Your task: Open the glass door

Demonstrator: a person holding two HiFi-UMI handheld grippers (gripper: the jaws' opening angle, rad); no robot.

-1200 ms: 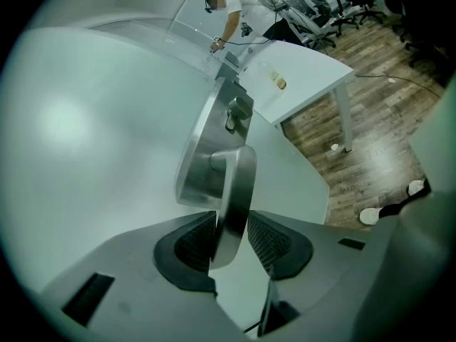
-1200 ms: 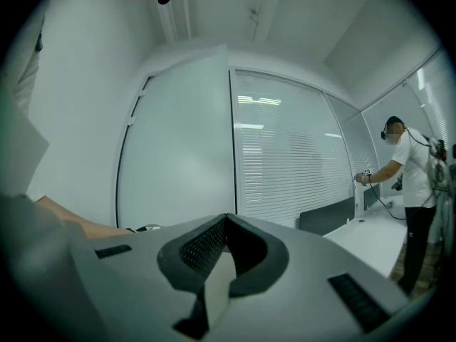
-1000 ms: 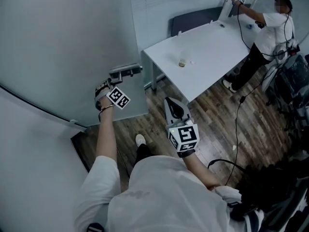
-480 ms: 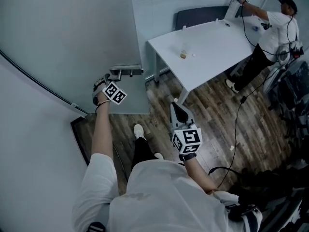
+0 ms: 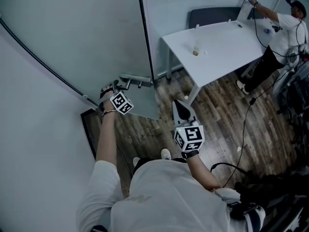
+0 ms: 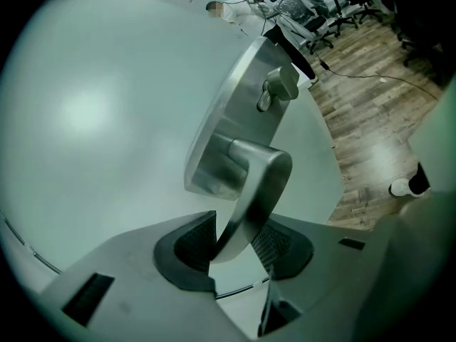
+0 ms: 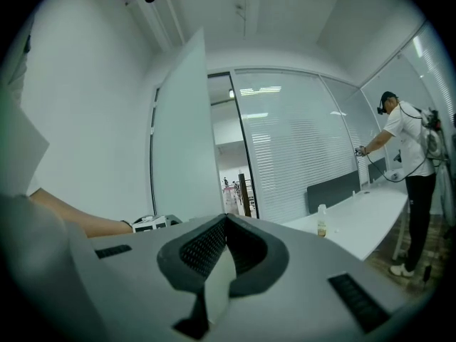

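The frosted glass door (image 5: 72,37) stands partly swung in toward me. Its metal lever handle (image 5: 135,79) juts from a steel plate (image 6: 226,112) with a lock cylinder (image 6: 276,88) above it. My left gripper (image 5: 117,87) is shut on the lever (image 6: 254,188). In the left gripper view both dark pads press its sides and the lever's tip lies between them. My right gripper (image 5: 180,105) hangs free over the wooden floor to the right of the door, jaws shut with nothing in them. The right gripper view looks level past the door's edge (image 7: 201,127) into the opening.
A white table (image 5: 227,40) with a small bottle (image 5: 196,50) stands behind the door's swing. Another person (image 5: 285,35) works at its far right corner. Cables (image 5: 245,122) trail over the wooden floor. A glass wall with blinds (image 7: 299,148) runs behind the table.
The door has swung further open with my left gripper still on the lever, and its dark edge now shows. My right gripper has drifted a little lower and nearer to me.
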